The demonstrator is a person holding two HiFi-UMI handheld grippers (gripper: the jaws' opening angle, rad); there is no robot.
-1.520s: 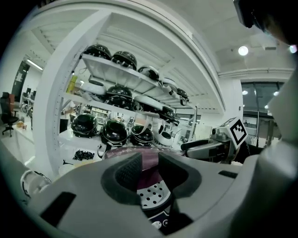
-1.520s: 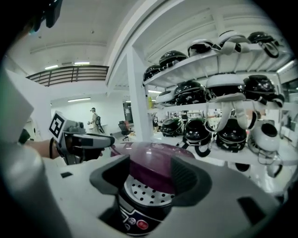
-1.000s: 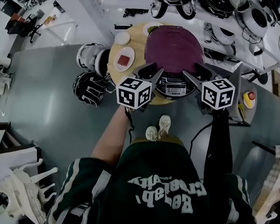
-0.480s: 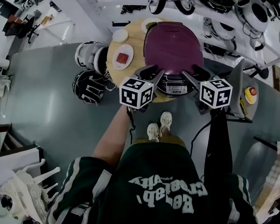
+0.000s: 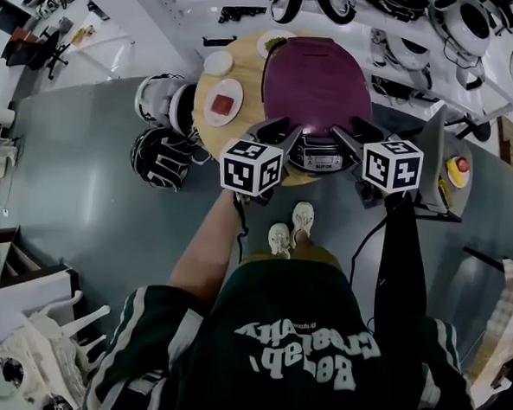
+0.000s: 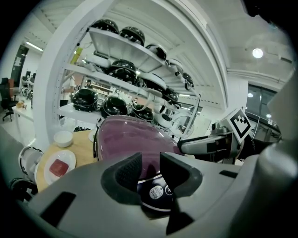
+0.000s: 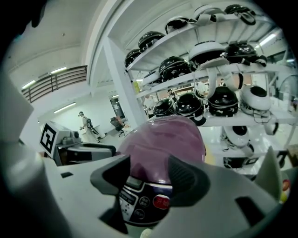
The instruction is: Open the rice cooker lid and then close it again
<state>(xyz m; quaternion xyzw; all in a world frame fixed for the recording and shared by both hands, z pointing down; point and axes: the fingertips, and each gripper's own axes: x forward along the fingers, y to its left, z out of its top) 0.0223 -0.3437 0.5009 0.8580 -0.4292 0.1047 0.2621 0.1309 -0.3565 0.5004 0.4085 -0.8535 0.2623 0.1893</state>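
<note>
The rice cooker stands on a round wooden table with its purple lid down. Its dark control panel faces me. My left gripper hovers at the panel's left front corner, open, with nothing between its pads. In the left gripper view the lid lies beyond the left gripper. My right gripper hangs at the panel's right front corner. Its jaws are closing, with nothing between them. The right gripper view shows the panel beyond the right gripper.
A plate with a red piece, a small white bowl and a plate of green food share the table. Helmets lie on the floor at the left. Helmet shelves stand behind. A side stand is at the right.
Both grippers have sunk a little and drawn slightly closer to the cooker's front. The lid has stayed down.
</note>
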